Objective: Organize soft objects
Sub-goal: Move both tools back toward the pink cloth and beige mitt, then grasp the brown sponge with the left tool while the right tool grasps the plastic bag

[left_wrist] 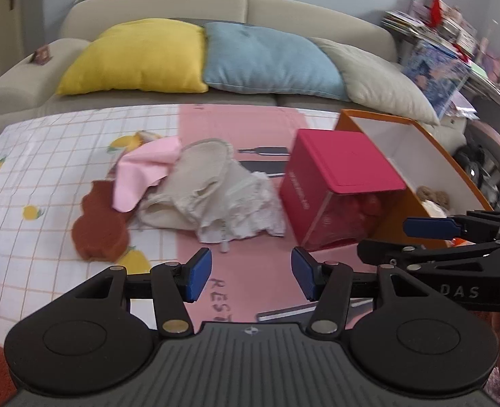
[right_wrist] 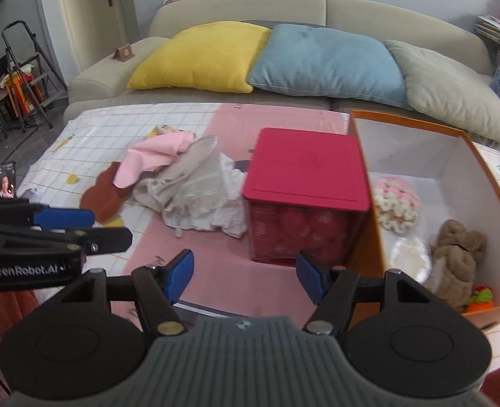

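Note:
A heap of soft things lies on the table: a pink cloth (left_wrist: 144, 173) (right_wrist: 155, 159), a cream lacy garment (left_wrist: 212, 193) (right_wrist: 195, 193) and a brown felt piece (left_wrist: 97, 224) (right_wrist: 102, 196). An orange box (right_wrist: 368, 169) (left_wrist: 399, 210) with white inside stands at the right and holds a flower ball (right_wrist: 397, 203), a brown plush (right_wrist: 456, 254) and a white pad (right_wrist: 411, 257). My left gripper (left_wrist: 251, 273) is open and empty, near the heap's front edge. My right gripper (right_wrist: 244, 274) is open and empty, in front of the red box.
A red lidded box (left_wrist: 338, 183) (right_wrist: 305, 190) stands between heap and orange box. A pink mat (right_wrist: 226, 264) covers the table's middle. A sofa behind carries yellow (left_wrist: 138, 57), blue (left_wrist: 270, 61) and grey (left_wrist: 385, 81) cushions. A phone (right_wrist: 5, 181) stands at the left.

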Action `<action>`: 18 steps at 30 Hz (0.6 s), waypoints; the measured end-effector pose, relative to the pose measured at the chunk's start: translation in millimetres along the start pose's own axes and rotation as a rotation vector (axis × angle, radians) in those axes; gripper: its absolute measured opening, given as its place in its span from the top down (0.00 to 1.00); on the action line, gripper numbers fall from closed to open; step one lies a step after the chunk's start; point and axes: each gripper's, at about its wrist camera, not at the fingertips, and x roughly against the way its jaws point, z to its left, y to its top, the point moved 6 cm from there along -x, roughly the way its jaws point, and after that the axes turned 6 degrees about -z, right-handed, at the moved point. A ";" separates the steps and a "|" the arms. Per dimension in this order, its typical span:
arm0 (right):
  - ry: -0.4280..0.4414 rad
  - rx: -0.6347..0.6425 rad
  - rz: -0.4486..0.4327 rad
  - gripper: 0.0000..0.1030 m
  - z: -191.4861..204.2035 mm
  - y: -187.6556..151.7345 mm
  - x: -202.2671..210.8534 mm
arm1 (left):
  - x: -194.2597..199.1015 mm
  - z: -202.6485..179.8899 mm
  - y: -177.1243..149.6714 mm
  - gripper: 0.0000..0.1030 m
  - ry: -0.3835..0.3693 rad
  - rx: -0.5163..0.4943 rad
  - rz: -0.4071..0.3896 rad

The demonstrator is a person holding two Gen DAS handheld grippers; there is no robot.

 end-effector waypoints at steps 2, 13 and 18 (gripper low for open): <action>0.010 0.004 -0.003 0.36 7.2 2.5 -5.4 | -2.6 12.5 -1.9 0.37 0.022 0.028 -0.002; 0.082 0.113 0.013 0.47 46.5 12.4 -39.6 | -14.5 52.4 0.3 0.38 0.073 0.092 -0.012; 0.079 0.196 0.014 0.51 58.3 21.7 -64.6 | -28.1 54.0 9.9 0.38 0.077 0.001 -0.028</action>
